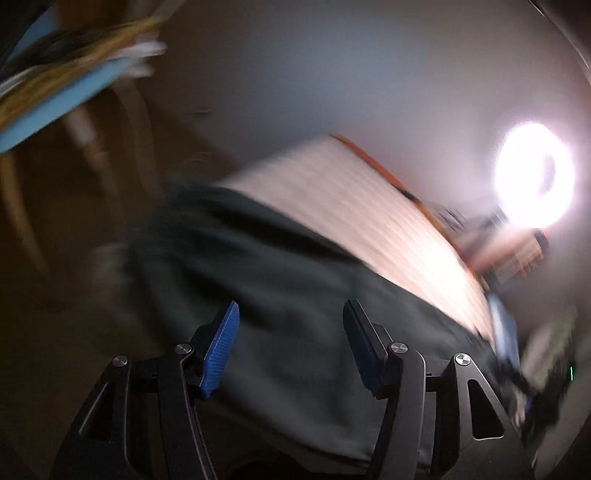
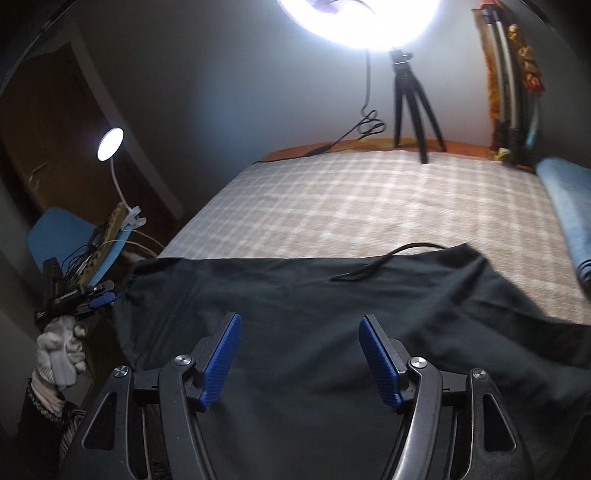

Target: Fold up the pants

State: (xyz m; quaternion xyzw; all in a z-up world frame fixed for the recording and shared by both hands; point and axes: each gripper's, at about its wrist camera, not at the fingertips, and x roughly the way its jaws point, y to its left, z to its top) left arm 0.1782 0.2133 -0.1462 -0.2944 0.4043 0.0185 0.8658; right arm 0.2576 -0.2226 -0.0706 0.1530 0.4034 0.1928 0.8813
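Note:
Dark pants (image 2: 295, 295) lie spread across the near edge of a bed (image 2: 351, 199) with a beige checked cover, and a black drawstring (image 2: 373, 269) rests on top of them. My right gripper (image 2: 301, 318) hovers over the pants, open, with nothing between its blue pads. My left gripper (image 1: 291, 306) is open too and also holds nothing; its view is blurred, with the pants (image 1: 280, 280) under it. In the right wrist view the left gripper (image 2: 96, 295) shows at the left end of the pants, held by a white-gloved hand (image 2: 59, 347).
A ring light (image 2: 358, 18) and a black tripod (image 2: 410, 99) stand at the far side of the bed. A folded light-blue cloth (image 2: 569, 210) lies at the right edge. Left of the bed are a blue chair (image 2: 55, 232) with cables and a small lamp (image 2: 110, 144).

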